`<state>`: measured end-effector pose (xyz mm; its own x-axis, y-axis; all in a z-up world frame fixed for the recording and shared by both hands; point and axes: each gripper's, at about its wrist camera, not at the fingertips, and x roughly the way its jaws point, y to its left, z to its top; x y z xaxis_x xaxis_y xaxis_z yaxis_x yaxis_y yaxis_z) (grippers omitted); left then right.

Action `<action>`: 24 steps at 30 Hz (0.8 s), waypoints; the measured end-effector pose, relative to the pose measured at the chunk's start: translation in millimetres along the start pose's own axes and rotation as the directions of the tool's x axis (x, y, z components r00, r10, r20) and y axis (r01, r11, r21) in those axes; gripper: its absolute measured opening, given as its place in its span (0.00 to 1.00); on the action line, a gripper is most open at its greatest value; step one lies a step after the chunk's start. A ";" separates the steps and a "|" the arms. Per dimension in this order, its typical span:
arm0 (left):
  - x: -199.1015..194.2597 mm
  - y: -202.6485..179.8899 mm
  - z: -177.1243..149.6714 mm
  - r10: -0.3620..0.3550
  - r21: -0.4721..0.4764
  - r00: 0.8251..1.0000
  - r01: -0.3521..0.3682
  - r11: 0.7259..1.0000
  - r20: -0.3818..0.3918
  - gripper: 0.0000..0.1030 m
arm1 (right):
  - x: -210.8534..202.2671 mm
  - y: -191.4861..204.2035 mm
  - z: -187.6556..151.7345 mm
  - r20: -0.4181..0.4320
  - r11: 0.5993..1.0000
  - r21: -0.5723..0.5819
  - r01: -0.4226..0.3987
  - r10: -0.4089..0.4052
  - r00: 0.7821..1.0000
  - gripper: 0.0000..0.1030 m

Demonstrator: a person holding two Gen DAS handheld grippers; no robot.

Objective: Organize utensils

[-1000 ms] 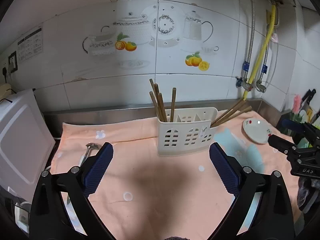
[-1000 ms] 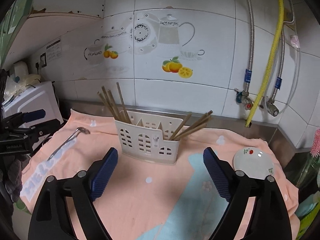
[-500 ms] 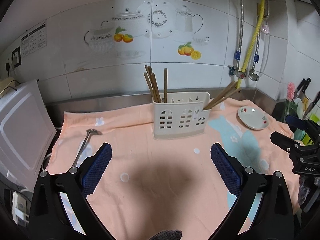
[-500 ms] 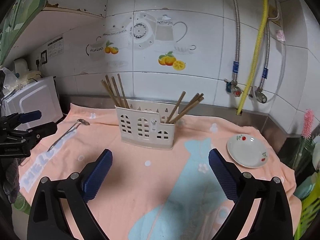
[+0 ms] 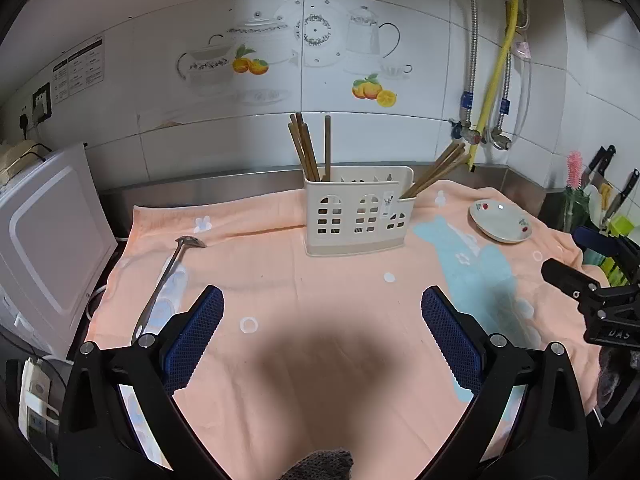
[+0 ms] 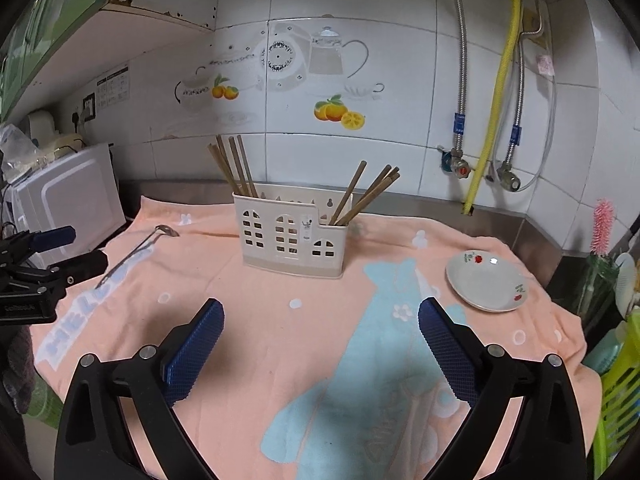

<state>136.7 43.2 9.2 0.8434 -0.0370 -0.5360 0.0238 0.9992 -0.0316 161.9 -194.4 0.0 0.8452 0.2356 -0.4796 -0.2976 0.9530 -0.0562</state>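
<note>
Between both pairs of tongs, left [image 5: 322, 306] and right [image 6: 320, 318], gaping wide and empty, lies bare cloth. Ahead stands the caddy [image 5: 358, 210] already holding chopsticks [image 5: 308, 150]; the ladle [image 5: 168, 270], beside the left tongs, remains unsorted. Both hover low, level, pointed at the caddy.

Obstacles on peach towel-covered counter [image 5: 320, 344]: cream slotted plastic utensil caddy [image 5: 357, 211] centre-back, brown wooden chopsticks [image 5: 308, 148] fanning from both ends; long steel ladle [image 5: 166, 276] lying left; small white floral saucer [image 6: 486, 281] right. Open cloth between.
</note>
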 end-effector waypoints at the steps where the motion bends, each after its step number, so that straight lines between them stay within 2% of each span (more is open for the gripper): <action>1: -2.3 0.5 -1.9 0.000 -0.006 1.000 0.000 1.000 0.004 0.95 | -0.6 1.3 -2.0 -0.004 1.000 -0.005 0.001 -0.002 1.000 0.92; 24: -11.1 1.6 -32.1 0.024 -0.025 1.000 -0.024 0.999 -0.020 0.95 | -3.0 -2.5 -20.3 -0.037 0.999 0.039 -0.028 0.030 0.999 0.92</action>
<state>110.2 44.8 -11.9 0.8328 -0.0136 -0.5534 -0.0102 0.9992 -0.0399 151.1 -201.4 -16.2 0.8190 0.2566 -0.5133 -0.3039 0.9527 -0.0085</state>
